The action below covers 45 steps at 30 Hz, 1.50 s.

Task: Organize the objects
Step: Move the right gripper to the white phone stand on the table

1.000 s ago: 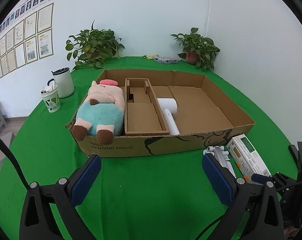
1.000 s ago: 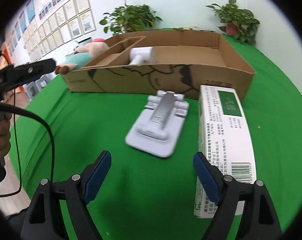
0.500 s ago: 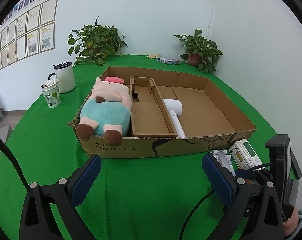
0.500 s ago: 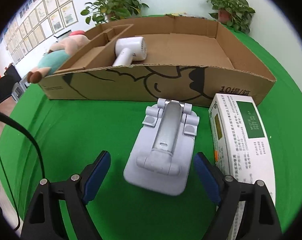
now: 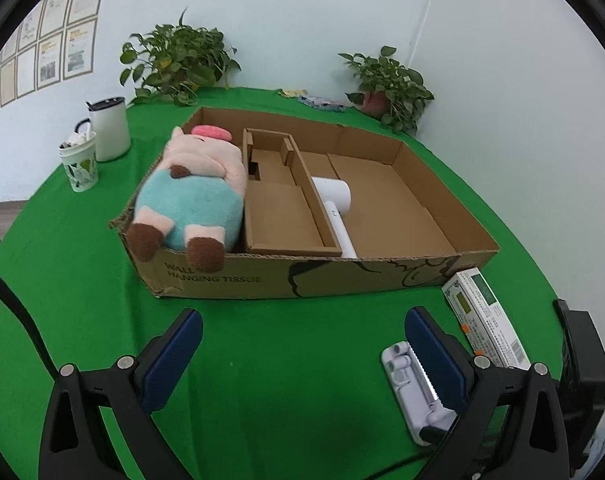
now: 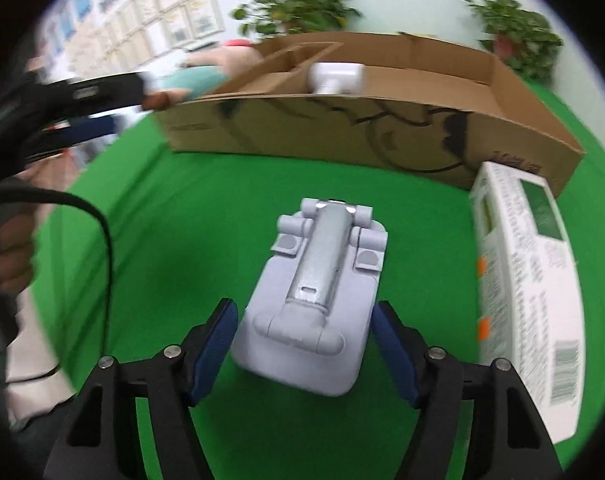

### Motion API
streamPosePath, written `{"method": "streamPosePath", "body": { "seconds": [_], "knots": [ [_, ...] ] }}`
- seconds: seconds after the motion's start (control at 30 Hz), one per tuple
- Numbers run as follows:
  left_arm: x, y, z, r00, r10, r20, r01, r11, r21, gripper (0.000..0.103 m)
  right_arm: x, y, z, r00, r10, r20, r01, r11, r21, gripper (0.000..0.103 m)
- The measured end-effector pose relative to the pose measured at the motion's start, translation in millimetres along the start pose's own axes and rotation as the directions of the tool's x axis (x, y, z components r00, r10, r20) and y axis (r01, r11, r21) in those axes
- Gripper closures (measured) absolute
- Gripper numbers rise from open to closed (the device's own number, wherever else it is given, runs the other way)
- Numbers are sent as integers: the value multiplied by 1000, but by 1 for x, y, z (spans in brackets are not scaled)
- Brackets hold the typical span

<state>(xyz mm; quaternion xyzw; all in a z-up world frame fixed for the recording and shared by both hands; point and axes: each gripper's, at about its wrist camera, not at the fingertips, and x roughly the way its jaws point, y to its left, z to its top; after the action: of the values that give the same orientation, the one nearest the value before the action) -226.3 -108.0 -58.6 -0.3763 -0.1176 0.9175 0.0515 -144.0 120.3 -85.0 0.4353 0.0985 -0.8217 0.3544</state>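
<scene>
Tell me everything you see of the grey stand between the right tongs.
The stand is pale grey plastic, folded flat, with a silvery metal arm along its middle and round hinge knuckles at its far end. It lies on the green cloth, in front of the carton, beside a white box. The right tongs straddle its near end, pads close, contact unclear.

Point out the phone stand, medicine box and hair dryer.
phone stand (image 6: 314, 304): right wrist view, on its metal arm.
medicine box (image 6: 530, 280): right wrist view, on its top face.
hair dryer (image 5: 334, 196): left wrist view, on its white head.
</scene>
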Motion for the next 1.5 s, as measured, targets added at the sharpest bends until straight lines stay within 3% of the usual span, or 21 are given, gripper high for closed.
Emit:
{"method": "streamPosePath", "body": {
  "seconds": [0.07, 0.23, 0.4, 0.5, 0.6, 0.87, 0.97, 1.03, 1.23, 1.33, 1.43, 1.5],
  "knots": [
    [10, -3, -1, 997, -53, -49, 53, 999, -14, 1, -10, 7, -9, 1000, -9, 9, 9, 999, -35, 18],
    [35, -17, -3, 979, -163, -124, 159, 986, -46, 2, -19, 1, -10, 1000, -1, 24, 1, 1000, 15, 14],
    [61, -24, -10, 926, -307, -221, 285, 950, -123, 6, -15, 9, -7, 999, 2, 33, -3, 1000, 19, 9],
    [66, -26, -15, 914, -329, -237, 304, 943, -137, 6, -10, 17, -9, 1000, 2, 15, -1, 1000, -15, 1],
    [73, -28, -20, 899, -352, -262, 322, 935, -150, 11, -5, 21, -8, 1000, -18, -1, 18, 1000, -26, 1],
    [79, -39, -34, 880, -359, -312, 329, 933, -147, 23, 3, 22, -2, 997, -80, -6, 80, 997, -19, 1],
    [80, -42, -38, 867, -384, -317, 349, 923, -162, 26, 2, 24, -4, 997, -71, 5, 71, 997, -29, 12],
    [81, -44, -42, 867, -377, -326, 340, 926, -167, 28, 1, 25, -7, 996, -87, 4, 87, 995, -50, 30],
    [71, -53, -59, 849, -416, -326, 371, 909, -192, 28, -16, 27, -25, 998, -67, 7, 68, 995, -78, 39],
    [68, -54, -69, 824, -457, -336, 397, 888, -233, 28, -31, 26, -32, 1000, -18, 4, 18, 997, -72, 38],
    [72, -58, -76, 811, -466, -354, 399, 883, -248, 28, -37, 35, -35, 998, -55, 21, 57, 992, -114, 22],
    [75, -58, -77, 810, -462, -361, 393, 885, -252, 28, -32, 36, -33, 997, -76, 27, 79, 990, -121, 22]
  ]
}}
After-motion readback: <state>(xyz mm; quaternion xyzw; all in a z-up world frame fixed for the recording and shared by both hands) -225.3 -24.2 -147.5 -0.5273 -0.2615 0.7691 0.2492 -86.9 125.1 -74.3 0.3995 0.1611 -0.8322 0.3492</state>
